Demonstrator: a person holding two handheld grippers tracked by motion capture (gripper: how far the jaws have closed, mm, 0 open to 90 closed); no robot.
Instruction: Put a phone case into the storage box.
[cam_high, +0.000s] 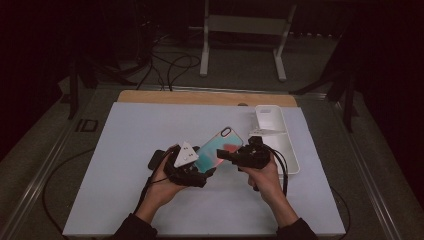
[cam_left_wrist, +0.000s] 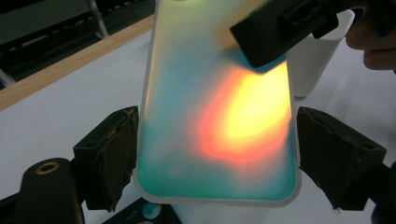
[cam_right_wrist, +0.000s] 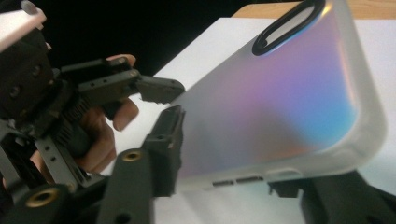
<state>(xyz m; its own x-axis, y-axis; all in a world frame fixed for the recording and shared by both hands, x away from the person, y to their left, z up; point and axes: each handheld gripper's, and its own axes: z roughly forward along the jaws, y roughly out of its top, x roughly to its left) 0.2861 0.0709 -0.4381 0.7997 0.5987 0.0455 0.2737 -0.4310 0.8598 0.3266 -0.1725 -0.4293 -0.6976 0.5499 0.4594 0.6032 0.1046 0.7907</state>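
Observation:
A phone case (cam_high: 220, 146) with a teal and orange-pink back and a pale rim is held above the white mat, tilted, camera cutout toward the far right. My left gripper (cam_high: 200, 171) grips it from the near left; in the left gripper view its two black jaws press the case (cam_left_wrist: 219, 116) on both long edges, left gripper (cam_left_wrist: 217, 156) shut on it. My right gripper (cam_high: 227, 154) holds the case's right side. The right gripper view has the case (cam_right_wrist: 280, 102) between its jaws, right gripper (cam_right_wrist: 247, 179) shut on it near the port end.
A white tray (cam_high: 290, 150) lies on the mat at the right, just beyond my right hand. A dark flat object (cam_high: 157, 159) rests on the mat by my left hand. The mat (cam_high: 140, 130) ends at a wooden table strip (cam_high: 200, 97) at the back.

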